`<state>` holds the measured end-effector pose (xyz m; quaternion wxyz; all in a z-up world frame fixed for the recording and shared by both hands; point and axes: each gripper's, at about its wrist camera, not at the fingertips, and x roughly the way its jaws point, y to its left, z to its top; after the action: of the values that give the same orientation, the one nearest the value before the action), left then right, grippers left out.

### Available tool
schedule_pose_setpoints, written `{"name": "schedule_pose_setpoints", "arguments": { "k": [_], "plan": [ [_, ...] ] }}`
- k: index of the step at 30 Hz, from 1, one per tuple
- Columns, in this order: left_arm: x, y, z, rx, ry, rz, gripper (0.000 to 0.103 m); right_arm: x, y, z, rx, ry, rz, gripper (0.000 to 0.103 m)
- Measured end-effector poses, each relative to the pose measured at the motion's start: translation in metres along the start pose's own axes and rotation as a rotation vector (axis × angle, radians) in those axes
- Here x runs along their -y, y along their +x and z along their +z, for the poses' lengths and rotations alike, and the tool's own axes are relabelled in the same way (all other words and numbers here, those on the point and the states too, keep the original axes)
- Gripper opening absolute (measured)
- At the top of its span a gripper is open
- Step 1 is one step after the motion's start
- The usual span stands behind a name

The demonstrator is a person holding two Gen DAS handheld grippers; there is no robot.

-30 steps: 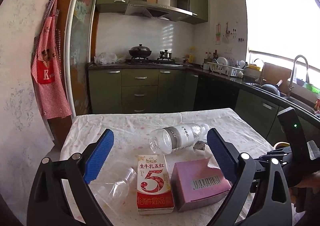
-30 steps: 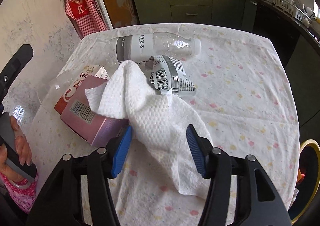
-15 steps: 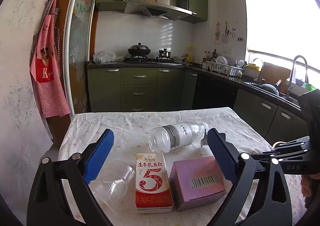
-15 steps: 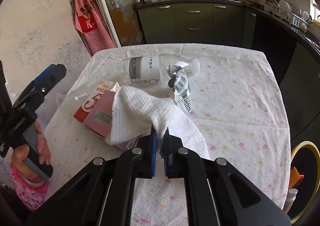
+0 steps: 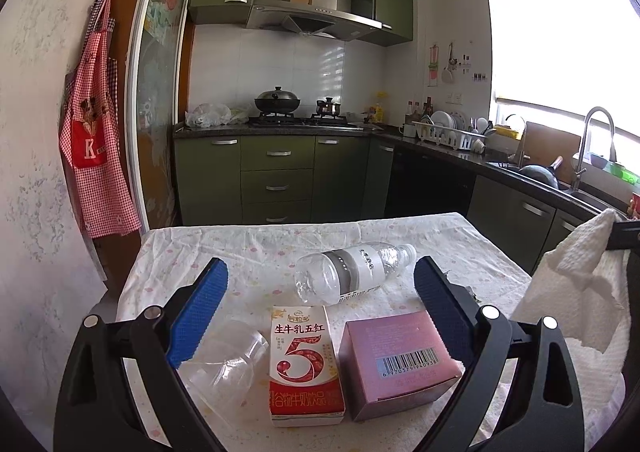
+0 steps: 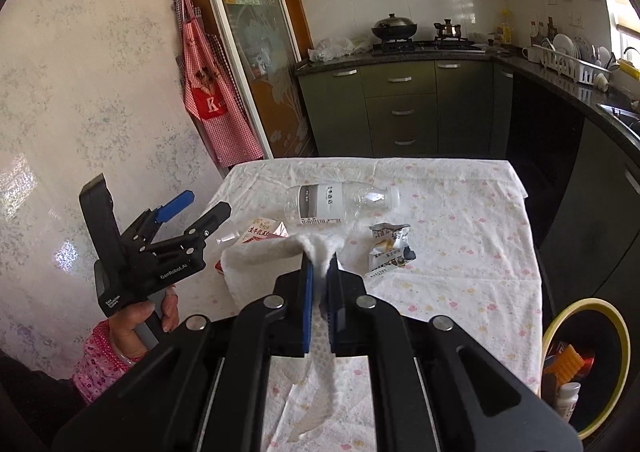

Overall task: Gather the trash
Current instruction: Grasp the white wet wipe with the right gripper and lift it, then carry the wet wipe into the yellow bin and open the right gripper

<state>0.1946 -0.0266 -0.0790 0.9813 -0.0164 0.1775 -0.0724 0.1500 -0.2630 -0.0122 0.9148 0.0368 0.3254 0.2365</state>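
My right gripper (image 6: 319,272) is shut on a white paper towel (image 6: 256,264), which hangs lifted above the table; the same towel (image 5: 576,284) shows at the right edge of the left wrist view. My left gripper (image 5: 320,300) is open and empty, held low over the near table edge; it also appears in the right wrist view as the left gripper (image 6: 196,207) in a hand. On the table lie a clear plastic bottle (image 5: 352,272), a red-and-white milk carton (image 5: 304,360), a pink box (image 5: 396,360), a clear plastic cup (image 5: 228,364) and a crumpled wrapper (image 6: 390,248).
A yellow-rimmed trash bin (image 6: 584,360) with rubbish inside stands on the floor right of the table (image 6: 460,219). Green kitchen cabinets (image 5: 276,175) run along the back and right. A red checked apron (image 5: 96,147) hangs on the left wall.
The right gripper shut on the paper towel and lifted it up off the pink box and the table. The left gripper stayed where it was, open.
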Motion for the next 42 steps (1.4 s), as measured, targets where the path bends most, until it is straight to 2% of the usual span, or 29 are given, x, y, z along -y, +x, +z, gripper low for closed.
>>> {"name": "schedule_pose_setpoints", "arguments": {
  "k": [4, 14, 20, 24, 25, 26, 27, 28, 30, 32, 37, 39, 42],
  "plan": [
    [0.002, -0.001, -0.001, 0.003, 0.008, -0.003, 0.093, 0.017, -0.029, -0.001, 0.032, 0.009, -0.089, 0.006],
    [0.012, -0.002, -0.002, 0.005, 0.046, -0.016, 0.093, 0.120, -0.090, -0.018, 0.005, 0.129, -0.472, 0.006],
    [0.018, -0.002, -0.002, 0.011, 0.070, -0.030, 0.093, 0.188, -0.094, -0.036, -0.049, 0.211, -0.660, 0.006],
    [0.020, -0.002, -0.003, 0.012, 0.075, -0.039, 0.093, 0.228, -0.082, -0.051, -0.098, 0.262, -0.763, 0.006],
    [0.019, -0.002, -0.003, 0.011, 0.075, -0.040, 0.093, 0.236, -0.074, -0.056, -0.132, 0.263, -0.785, 0.009],
    [0.019, -0.001, -0.002, 0.009, 0.074, -0.044, 0.093, 0.245, -0.066, -0.060, -0.174, 0.262, -0.808, 0.023],
    [0.020, -0.002, -0.002, 0.009, 0.075, -0.046, 0.093, 0.252, -0.059, -0.065, -0.199, 0.265, -0.826, 0.047],
    [0.020, -0.002, -0.003, 0.009, 0.075, -0.048, 0.093, 0.259, -0.053, -0.070, -0.222, 0.271, -0.842, 0.055],
    [0.021, -0.002, -0.002, 0.012, 0.076, -0.050, 0.093, 0.265, -0.047, -0.077, -0.244, 0.277, -0.884, 0.057],
    [0.020, -0.002, -0.002, 0.011, 0.076, -0.050, 0.093, 0.259, -0.049, -0.079, -0.222, 0.275, -0.892, 0.057],
    [0.019, -0.002, -0.002, -0.010, 0.055, -0.071, 0.093, 0.222, -0.061, -0.080, -0.131, 0.256, -0.805, 0.061],
    [0.022, 0.004, -0.003, -0.065, 0.038, -0.098, 0.093, 0.205, -0.063, -0.079, -0.109, 0.242, -0.763, 0.063],
    [0.036, 0.010, -0.009, -0.148, 0.041, -0.091, 0.093, 0.190, -0.062, -0.078, -0.087, 0.232, -0.697, 0.063]
  ]
}}
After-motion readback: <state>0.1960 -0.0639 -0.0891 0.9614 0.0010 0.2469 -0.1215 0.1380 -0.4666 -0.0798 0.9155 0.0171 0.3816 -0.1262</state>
